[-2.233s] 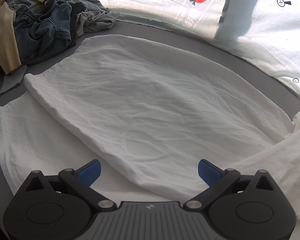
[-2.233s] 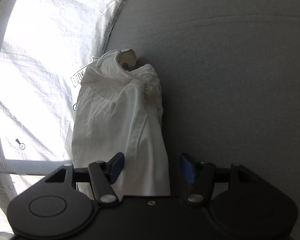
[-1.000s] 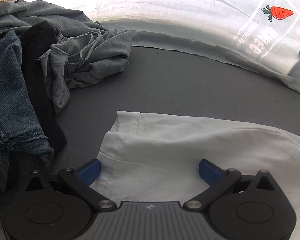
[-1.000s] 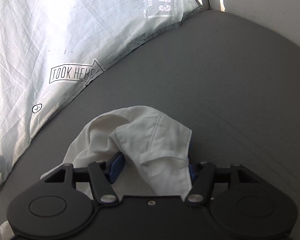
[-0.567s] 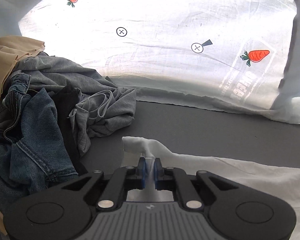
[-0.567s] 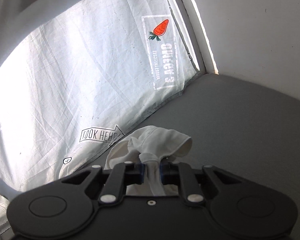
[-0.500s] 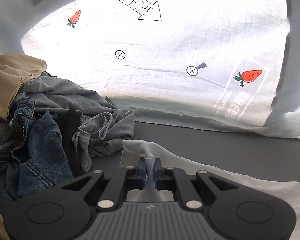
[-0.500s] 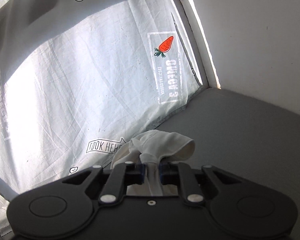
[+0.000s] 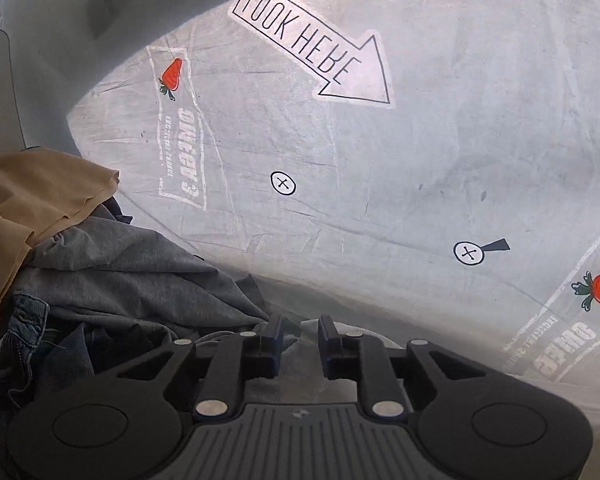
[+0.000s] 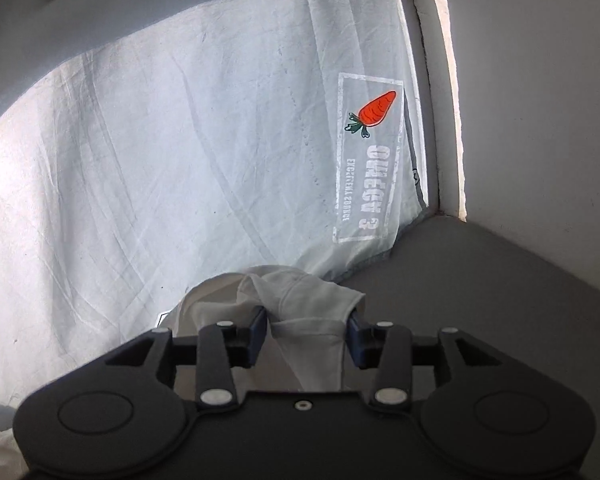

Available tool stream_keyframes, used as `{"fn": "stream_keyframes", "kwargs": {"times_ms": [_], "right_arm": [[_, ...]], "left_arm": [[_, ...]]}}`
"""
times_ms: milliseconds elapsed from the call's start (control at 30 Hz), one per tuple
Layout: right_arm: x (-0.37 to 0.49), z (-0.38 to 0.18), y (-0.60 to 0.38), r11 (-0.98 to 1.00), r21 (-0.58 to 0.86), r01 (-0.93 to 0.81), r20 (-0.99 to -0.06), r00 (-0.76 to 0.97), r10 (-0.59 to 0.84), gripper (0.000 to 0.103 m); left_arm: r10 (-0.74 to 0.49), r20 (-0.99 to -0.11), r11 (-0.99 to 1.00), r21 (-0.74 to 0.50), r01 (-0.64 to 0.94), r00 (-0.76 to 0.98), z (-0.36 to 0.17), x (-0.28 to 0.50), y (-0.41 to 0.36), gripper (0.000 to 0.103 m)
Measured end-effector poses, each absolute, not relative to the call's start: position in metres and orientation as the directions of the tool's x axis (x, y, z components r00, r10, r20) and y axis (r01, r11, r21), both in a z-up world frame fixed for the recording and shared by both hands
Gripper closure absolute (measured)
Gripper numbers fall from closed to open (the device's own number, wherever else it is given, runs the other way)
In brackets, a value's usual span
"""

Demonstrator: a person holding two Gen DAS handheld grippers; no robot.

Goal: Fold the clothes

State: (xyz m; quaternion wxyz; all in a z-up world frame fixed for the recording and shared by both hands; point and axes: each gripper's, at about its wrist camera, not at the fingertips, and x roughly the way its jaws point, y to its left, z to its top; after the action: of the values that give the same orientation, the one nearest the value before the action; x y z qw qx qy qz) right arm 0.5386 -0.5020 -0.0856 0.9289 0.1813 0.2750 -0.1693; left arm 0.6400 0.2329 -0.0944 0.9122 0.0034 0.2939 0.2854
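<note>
The white garment [image 10: 300, 300] bunches between the fingers of my right gripper [image 10: 306, 326], whose jaws stand parted with cloth lying loose between them. In the left wrist view only a small strip of the white garment [image 9: 306, 326] shows between and behind the fingers of my left gripper [image 9: 299, 338]. Its jaws stand a little apart, not pinching the cloth. Most of the garment is hidden below both grippers.
A pile of clothes sits at the left: a tan garment [image 9: 32, 200], a grey shirt [image 9: 132, 276] and blue jeans [image 9: 24, 328]. A printed white sheet [image 9: 340, 140] hangs behind the grey surface [image 10: 500, 288]. A white wall [image 10: 540, 100] stands at the right.
Both grippers were shut on the white garment half a second ago; now both jaws have opened and the cloth lies loose. Both cameras have tilted up toward the sheet.
</note>
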Motion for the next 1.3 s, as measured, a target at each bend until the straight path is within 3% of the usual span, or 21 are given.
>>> {"fn": "stream_keyframes", "kwargs": {"times_ms": [33,133,167,333,400,567,733,1033,1300], "right_arm": [[0.534,-0.086,-0.497,0.889,0.233,0.393,-0.564,0.8,-0.205,0.055],[0.505,-0.087,-0.492,0.906,0.195,0.376,-0.541,0.812,-0.22,0.044],[0.493,-0.09,-0.494,0.904,0.186,0.386,-0.548,0.804,-0.231,0.044],[0.43,-0.127,-0.514,0.852,0.219,0.476,-0.651,0.722,-0.236,0.047],[0.402,-0.146,-0.517,0.824,0.251,0.509,-0.698,0.684,-0.21,0.054],[0.345,-0.175,-0.503,0.778,0.373,0.506,-0.731,0.676,-0.089,0.055],[0.334,-0.193,-0.477,0.827,0.322,0.462,-0.761,0.645,-0.064,0.065],[0.334,-0.209,-0.469,0.844,0.366,0.392,-0.731,0.682,0.001,0.079],[0.354,-0.217,-0.476,0.881,0.339,0.33,-0.731,0.682,0.026,0.084]], "left_arm": [[0.528,-0.54,0.834,0.185,-0.52,0.655,-0.099,0.636,0.23,0.073],[0.419,-0.556,0.88,0.055,-0.471,0.718,-0.105,0.593,0.223,0.045],[0.391,-0.564,0.893,0.041,-0.448,0.728,-0.109,0.579,0.217,0.042],[0.367,-0.641,0.922,0.154,-0.356,0.674,-0.147,0.498,0.173,0.042],[0.369,-0.686,0.921,0.178,-0.346,0.628,-0.163,0.462,0.162,0.042],[0.319,-0.771,0.918,0.109,-0.38,0.551,-0.18,0.382,0.143,0.042],[0.216,-0.827,0.924,0.0,-0.383,0.519,-0.186,0.326,0.116,0.039],[0.1,-0.836,0.98,-0.01,-0.198,0.539,-0.194,0.316,0.039,0.035],[0.15,-0.841,0.971,0.025,-0.239,0.521,-0.205,0.318,0.03,0.026]]}}
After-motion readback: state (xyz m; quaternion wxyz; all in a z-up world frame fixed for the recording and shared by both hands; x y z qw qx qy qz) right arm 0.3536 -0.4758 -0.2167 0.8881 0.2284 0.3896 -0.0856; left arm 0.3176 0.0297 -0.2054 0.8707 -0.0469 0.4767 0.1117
